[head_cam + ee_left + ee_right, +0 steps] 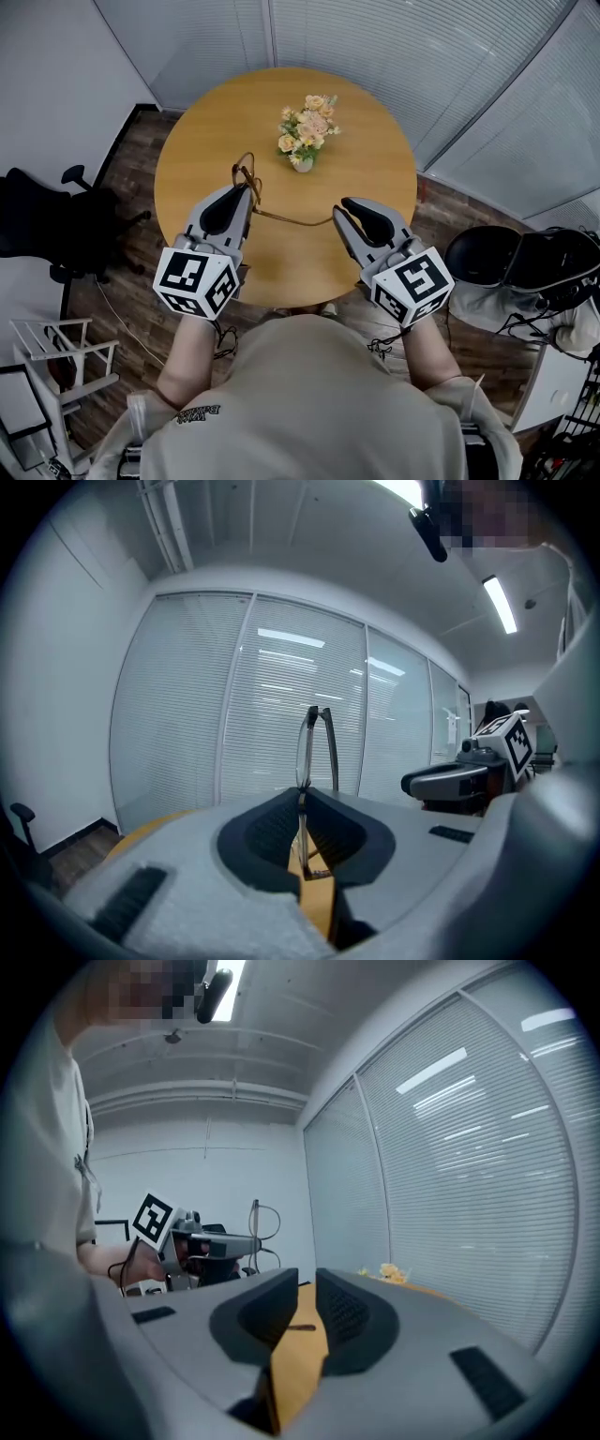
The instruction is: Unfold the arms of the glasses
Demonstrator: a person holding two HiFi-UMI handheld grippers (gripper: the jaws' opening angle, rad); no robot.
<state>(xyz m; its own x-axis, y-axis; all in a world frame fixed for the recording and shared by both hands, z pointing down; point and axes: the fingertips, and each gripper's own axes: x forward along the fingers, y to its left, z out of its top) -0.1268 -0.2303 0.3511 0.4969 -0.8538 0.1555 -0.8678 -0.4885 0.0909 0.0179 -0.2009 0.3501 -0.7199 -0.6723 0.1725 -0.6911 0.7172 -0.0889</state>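
office chair: black, on the floor far left, well clear of the table, no bother.
left gripper: my jaws are clenched on the glasses at the front frame, holding them edge-up above the table.
step: looks like one arm is out and the other is folded against the frame, so about halfway.
unfolded arm: runs from the frame across to my right jaws.
flowers: small pot mid-table, behind the work and apart from the glasses.
right gripper: jaws a little apart, arm tip lying across the gap, not pinched as far as I can see.
next: keep the frame steady on the left, hook the folded arm with the right, swing gently.
right side: dark chairs off the table, not in the way.
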